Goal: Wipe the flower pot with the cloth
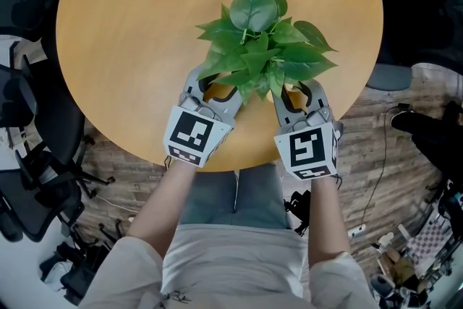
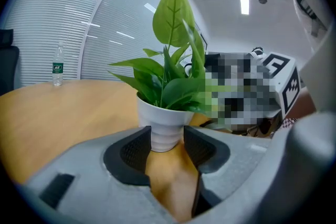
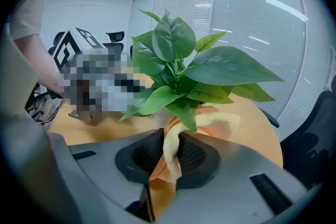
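Two grippers meet at the near edge of a round wooden table point(image 1: 137, 18), one on either side of a leafy green plant point(image 1: 257, 40). Farthest left in the head view, black office chairs point(image 1: 36, 177) stand on the plank floor point(image 1: 391, 155) beside the table.

Next comes the left gripper point(image 1: 214, 89), its marker cube point(image 1: 192, 134) towards the person, reaching in under the leaves. Its own view shows the jaws set narrow around the flower pot point(image 2: 165, 124). The black pads sit against the two sides of the white pot's ribbed lower part, gripping it, and the pot stands upright on the wood. (A small water bottle point(image 2: 58, 66) stands far off at the table's other edge in that view, in front of slatted blinds point(image 2: 47, 23).)

The pot sits close to the table's near edge, between the two grippers, and from above the foliage hides nearly all of it.

To the right, the right gripper point(image 1: 298, 93) angles in from the other side, its own marker cube point(image 1: 309, 150) also facing up. Its jaws are closed tight on an orange-yellow cloth point(image 3: 223, 123). A twisted fold is pinched between the pads, a tail hangs down behind them, and the rest bunches up under the lowest leaves at the pot's side. The leaves cover the spot where cloth and pot would meet, so contact cannot be told.
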